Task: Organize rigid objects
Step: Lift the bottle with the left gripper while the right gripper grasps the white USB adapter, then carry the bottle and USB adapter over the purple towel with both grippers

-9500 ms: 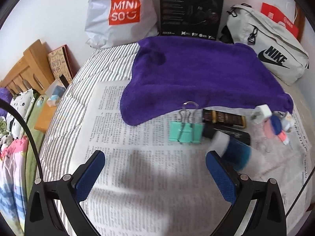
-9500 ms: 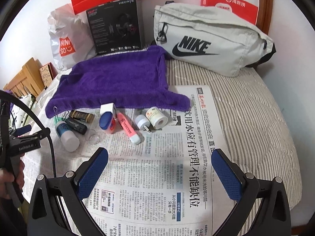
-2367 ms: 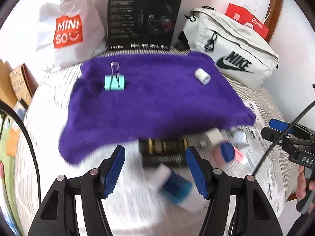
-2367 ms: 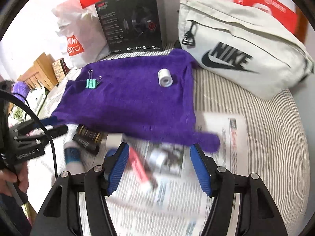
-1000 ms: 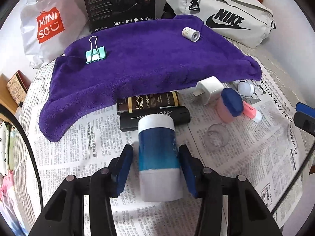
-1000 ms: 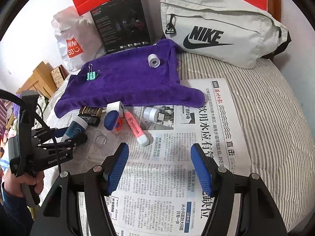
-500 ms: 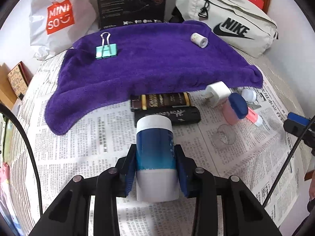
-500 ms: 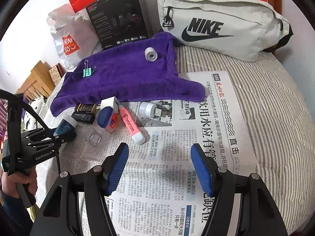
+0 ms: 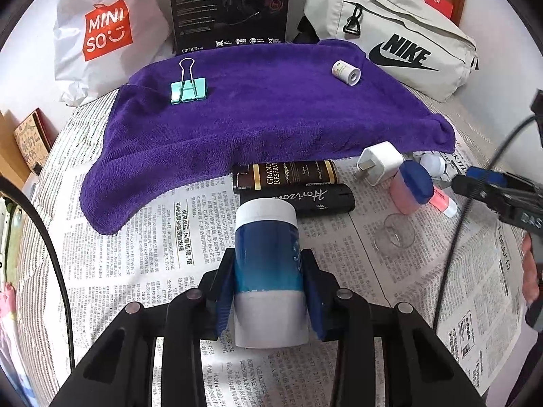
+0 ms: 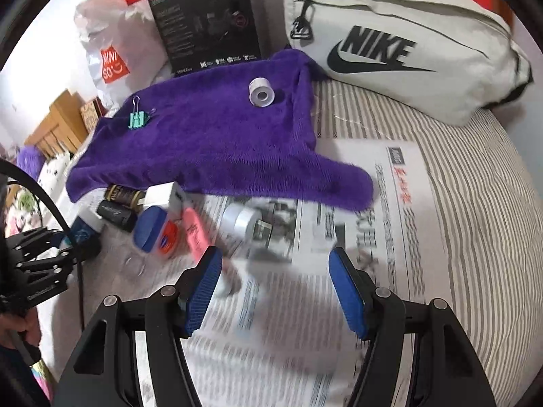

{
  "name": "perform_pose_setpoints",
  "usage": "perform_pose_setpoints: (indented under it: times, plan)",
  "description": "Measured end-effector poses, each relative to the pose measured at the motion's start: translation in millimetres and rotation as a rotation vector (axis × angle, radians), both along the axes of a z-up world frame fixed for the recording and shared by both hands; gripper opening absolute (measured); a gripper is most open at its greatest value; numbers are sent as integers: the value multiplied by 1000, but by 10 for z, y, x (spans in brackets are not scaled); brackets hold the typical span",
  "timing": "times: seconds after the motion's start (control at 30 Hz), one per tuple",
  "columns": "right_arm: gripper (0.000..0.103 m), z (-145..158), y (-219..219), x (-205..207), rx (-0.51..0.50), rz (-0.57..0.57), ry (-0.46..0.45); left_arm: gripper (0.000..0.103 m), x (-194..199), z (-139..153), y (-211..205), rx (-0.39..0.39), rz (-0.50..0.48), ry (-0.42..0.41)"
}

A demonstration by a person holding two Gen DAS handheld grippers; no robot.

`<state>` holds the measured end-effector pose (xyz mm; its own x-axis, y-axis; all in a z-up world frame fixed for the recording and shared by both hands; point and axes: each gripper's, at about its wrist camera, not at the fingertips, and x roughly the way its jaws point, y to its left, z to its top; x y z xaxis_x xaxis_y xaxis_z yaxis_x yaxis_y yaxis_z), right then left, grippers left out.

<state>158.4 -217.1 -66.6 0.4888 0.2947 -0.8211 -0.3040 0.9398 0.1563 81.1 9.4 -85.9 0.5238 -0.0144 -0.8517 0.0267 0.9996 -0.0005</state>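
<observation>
My left gripper [image 9: 268, 291] is shut on a blue-and-white bottle [image 9: 268, 254], held over the newspaper [image 9: 152, 244] in front of the purple towel [image 9: 271, 112]. On the towel lie a green binder clip [image 9: 188, 90] and a white tape roll [image 9: 346, 72]. Two dark tubes [image 9: 288, 176], a white plug [image 9: 380, 162], a blue-lidded pink jar [image 9: 412, 186] and a pink highlighter [image 9: 441, 201] lie along the towel's near edge. My right gripper [image 10: 275, 268] is open and empty, low over the paper, just right of the highlighter [image 10: 195, 234] and in front of a small white cylinder [image 10: 242, 220].
A Nike bag [image 10: 400, 44], a black box [image 9: 230, 6] and a Miniso bag [image 9: 105, 34] stand behind the towel. A clear ring [image 9: 395, 234] lies on the newspaper. Striped bedding [image 10: 475, 220] spreads to the right, and wooden furniture [image 10: 57, 122] is at the left.
The left jaws closed onto the bottle and now hold it. The right gripper moved down and in toward the highlighter and the white cylinder; its view is blurred.
</observation>
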Motion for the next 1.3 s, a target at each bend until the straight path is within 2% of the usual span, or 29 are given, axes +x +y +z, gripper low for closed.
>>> perform_pose_setpoints:
  times: [0.23,0.3,0.43,0.5,0.53,1.07,1.3]
  plan:
    - [64,-61,149,188,-45,52,-14,35,5,-6,-9,-2,5,-12]
    - [53,-74,185,207,-50,63,-22,35,8,-7,-6,-6,3,-13]
    - [41,-93,242,233,-73,79,-36,35,8,-7,-2,-9,0,-13]
    - [28,-86,245,233,-72,89,-41,35,9,-8,-6,-6,-2,-15]
    - [26,-83,243,242,-61,93,-31,35,8,-3,2,-7,0,-15]
    - [28,-110,377,288,-102,134,-54,35,18,-9,-14,4,-7,-20]
    - [27,-71,312,242,-79,121,-27,35,10,6,58,-42,-2,-22]
